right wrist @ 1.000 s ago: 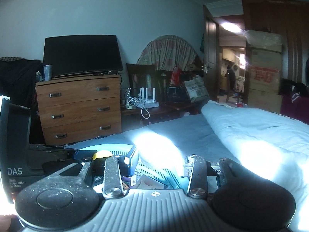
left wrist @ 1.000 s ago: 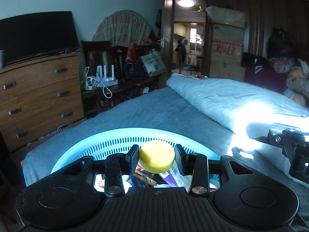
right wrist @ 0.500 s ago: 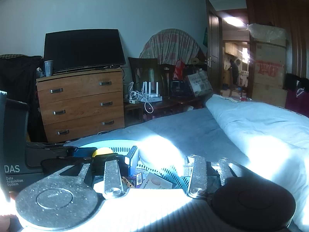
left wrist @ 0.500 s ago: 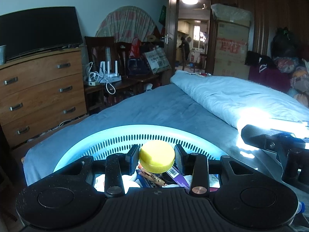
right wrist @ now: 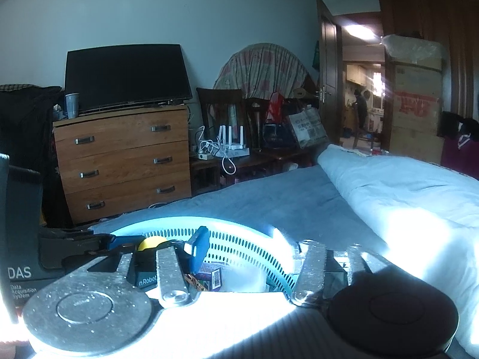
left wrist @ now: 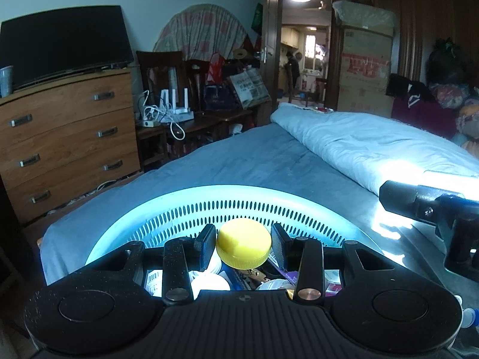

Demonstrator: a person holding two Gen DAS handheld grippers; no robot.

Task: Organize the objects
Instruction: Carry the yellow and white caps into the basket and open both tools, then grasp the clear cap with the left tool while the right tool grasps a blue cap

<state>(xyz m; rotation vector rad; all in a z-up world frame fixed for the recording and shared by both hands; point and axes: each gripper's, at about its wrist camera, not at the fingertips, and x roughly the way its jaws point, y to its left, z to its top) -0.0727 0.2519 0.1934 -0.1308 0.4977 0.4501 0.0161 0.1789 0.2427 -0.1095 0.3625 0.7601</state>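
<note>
My left gripper (left wrist: 243, 243) is shut on a yellow ridged cap (left wrist: 244, 248), held just above a light blue slotted basket (left wrist: 239, 194) on the bed. The basket holds several small boxes and packets. My right gripper (right wrist: 242, 245) hangs over the basket's (right wrist: 185, 220) right side. Its jaws are opening, and only the basket wall and a barcoded box (right wrist: 214, 275) show between them. The right gripper's body (left wrist: 443, 209) shows at the right edge of the left wrist view. In the right wrist view the left gripper (right wrist: 89, 239) and the cap (right wrist: 151, 243) appear at the left.
The basket rests on a blue bedsheet (left wrist: 254, 155), with a rolled white quilt (left wrist: 374, 149) along the right. Beyond the bed's end stand a wooden dresser (left wrist: 69, 137) with a television (left wrist: 66, 42), a chair, and a low table with a router (left wrist: 176, 110).
The right gripper's fingers have spread a little and it has sunk slightly toward the basket. The left gripper keeps the yellow cap in much the same place.
</note>
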